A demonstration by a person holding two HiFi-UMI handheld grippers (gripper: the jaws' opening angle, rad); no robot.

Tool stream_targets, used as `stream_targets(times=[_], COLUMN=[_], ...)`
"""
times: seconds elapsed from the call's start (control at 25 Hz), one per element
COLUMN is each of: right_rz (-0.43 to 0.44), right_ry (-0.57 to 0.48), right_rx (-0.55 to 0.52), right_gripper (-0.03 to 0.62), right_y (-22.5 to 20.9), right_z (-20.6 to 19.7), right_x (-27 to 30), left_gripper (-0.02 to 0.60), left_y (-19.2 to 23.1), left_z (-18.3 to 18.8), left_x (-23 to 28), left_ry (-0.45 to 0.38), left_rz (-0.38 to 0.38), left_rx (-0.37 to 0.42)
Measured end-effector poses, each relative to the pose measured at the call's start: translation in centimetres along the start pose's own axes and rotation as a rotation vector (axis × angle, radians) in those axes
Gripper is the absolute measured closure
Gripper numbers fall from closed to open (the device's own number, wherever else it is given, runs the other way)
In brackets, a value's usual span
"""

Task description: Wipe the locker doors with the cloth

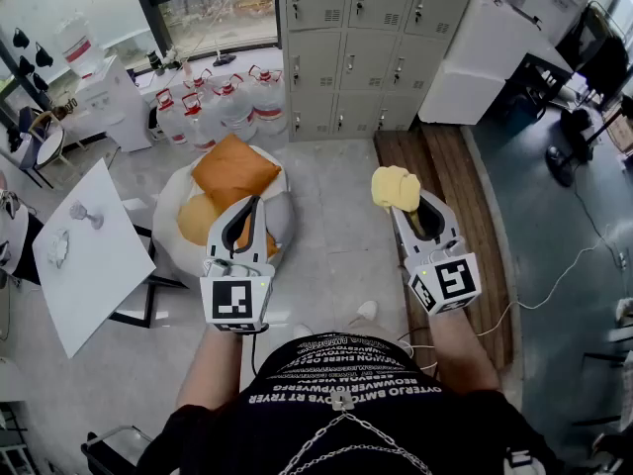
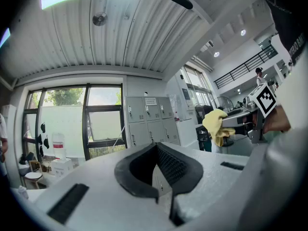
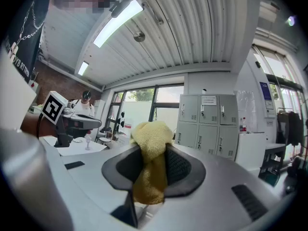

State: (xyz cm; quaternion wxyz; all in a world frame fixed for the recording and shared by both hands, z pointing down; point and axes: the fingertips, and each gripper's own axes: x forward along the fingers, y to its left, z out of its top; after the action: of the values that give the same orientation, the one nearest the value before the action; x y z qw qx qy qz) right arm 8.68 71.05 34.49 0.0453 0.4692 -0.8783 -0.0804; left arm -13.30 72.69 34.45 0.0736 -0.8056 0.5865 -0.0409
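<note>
My right gripper is clamped on the yellow cloth, which bunches out past its tips. At the cloth's 9 o'clock my left gripper has its jaws together on nothing. The lockers stand well apart at 12 o'clock.

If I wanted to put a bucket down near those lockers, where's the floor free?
The bare grey floor between the beanbag and the wooden strip, running up to the lockers, is free. Left of that, water jugs and the white table crowd it.

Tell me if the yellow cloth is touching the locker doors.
Apart. The head view shows open floor between the yellow cloth and the locker doors.
</note>
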Motion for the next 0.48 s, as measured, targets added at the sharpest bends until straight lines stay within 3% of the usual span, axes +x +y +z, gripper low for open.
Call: stream_targets(times=[0.48], right_rz=[0.000], right_ry=[-0.015], right_rx=[0.045], right_gripper=[0.484], right_y=[2.6], right_z=[1.2], right_x=[1.0], left_gripper=[0.578], left_y=[3.0], left_z=[-0.1], left_x=[-2.4], left_ry=[-0.005], left_rz=[0.012], left_rx=[-0.006])
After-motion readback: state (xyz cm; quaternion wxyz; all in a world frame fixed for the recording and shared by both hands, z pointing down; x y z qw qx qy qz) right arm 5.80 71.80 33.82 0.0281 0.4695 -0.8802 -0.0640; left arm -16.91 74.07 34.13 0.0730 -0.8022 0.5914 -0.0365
